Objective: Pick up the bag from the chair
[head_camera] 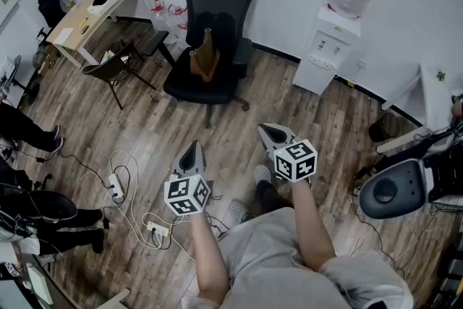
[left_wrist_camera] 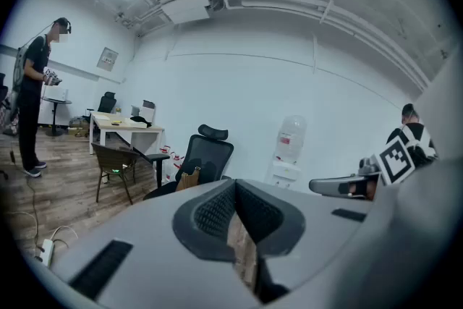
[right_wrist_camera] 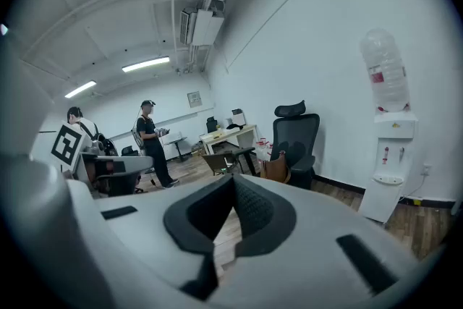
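Observation:
A brown bag [head_camera: 205, 56] stands upright on the seat of a black office chair [head_camera: 217, 3] near the back wall. The same bag [left_wrist_camera: 190, 177] shows small in the left gripper view, and the bag [right_wrist_camera: 276, 167] also appears in the right gripper view on the chair [right_wrist_camera: 298, 134]. My left gripper [head_camera: 192, 153] and right gripper [head_camera: 271, 132] are held side by side over the wood floor, well short of the chair. Both are shut with nothing between the jaws.
A water dispenser [head_camera: 334, 32] stands right of the chair. A desk [head_camera: 94, 14] and a small dark chair [head_camera: 112, 69] are at the left. Cables and power strips [head_camera: 116, 188] lie on the floor. A person [right_wrist_camera: 152, 141] stands far off. Another chair [head_camera: 394, 188] sits at right.

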`<action>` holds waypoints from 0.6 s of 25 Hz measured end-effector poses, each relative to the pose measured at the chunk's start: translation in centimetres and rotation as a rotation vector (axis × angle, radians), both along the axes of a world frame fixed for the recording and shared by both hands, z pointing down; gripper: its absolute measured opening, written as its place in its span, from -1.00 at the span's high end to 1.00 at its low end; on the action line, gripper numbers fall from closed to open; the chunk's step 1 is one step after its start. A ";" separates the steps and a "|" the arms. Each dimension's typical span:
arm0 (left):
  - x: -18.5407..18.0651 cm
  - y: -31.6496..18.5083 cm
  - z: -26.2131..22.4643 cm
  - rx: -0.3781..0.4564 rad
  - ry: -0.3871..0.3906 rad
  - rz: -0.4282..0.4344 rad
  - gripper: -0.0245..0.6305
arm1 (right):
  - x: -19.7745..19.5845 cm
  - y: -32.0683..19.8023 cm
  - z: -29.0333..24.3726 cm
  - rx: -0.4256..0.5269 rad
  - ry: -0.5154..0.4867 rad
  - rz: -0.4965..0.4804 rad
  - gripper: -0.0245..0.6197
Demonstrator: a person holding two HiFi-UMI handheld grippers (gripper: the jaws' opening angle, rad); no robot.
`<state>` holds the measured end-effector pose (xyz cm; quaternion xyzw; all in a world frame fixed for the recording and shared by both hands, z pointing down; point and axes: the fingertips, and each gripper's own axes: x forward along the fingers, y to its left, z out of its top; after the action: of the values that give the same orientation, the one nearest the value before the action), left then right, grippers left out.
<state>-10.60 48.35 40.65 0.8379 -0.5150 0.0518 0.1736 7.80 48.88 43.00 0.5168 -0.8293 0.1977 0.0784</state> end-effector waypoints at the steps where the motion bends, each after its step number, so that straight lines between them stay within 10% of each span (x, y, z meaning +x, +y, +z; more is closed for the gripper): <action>1: 0.2 -0.3 0.0 0.004 -0.008 0.002 0.91 | 0.0 -0.3 -0.1 0.008 0.005 -0.005 0.91; 15: 2.5 -7.3 -3.7 0.114 0.007 -0.019 0.88 | 5.7 -7.2 -2.6 0.044 -0.089 -0.018 0.90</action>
<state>-8.10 41.03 36.95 0.8417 -0.5242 0.0176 0.1280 13.53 41.68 40.36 0.5018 -0.8406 0.2016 0.0316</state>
